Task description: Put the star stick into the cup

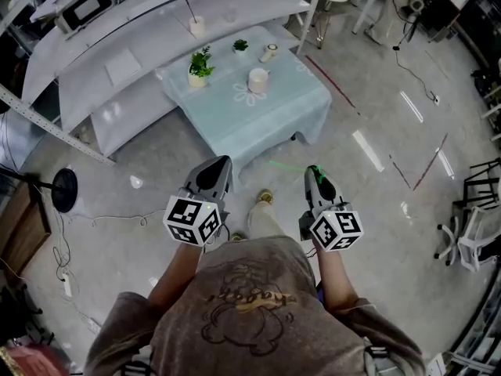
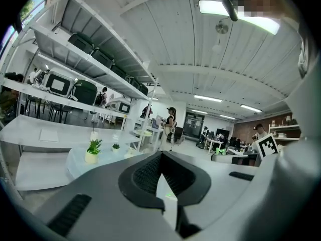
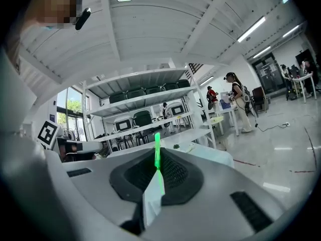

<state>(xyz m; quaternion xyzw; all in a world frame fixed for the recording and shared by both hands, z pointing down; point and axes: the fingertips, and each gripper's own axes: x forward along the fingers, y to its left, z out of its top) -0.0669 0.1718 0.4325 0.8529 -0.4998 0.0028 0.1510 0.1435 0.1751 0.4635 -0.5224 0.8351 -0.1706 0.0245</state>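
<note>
Closest to the camera is the person's brown shirt, with both arms out in front over bare floor. The right hand-held gripper has its jaws pinched down narrow on the star stick, a thin glowing-green rod that pokes out past the pads. The star end can't be made out in any view. The left hand-held gripper is closed too, with nothing between its pads as far as its own view shows.

The cup sits around the middle of the counter, a low one with a pale blue cloth, well apart from both grippers. A leafy pot plant stands near the counter's left edge and a smaller one sits by the far edge.

So it looks like the carry stage: stick in hand, not at the cup yet. The next move probably means stepping up to the counter's near edge, getting the right gripper over the cup, tipping the stick so it points down into the opening, then letting go. The stick is skinny and the cup mouth is small, so lining up is the fiddly bit.
</note>
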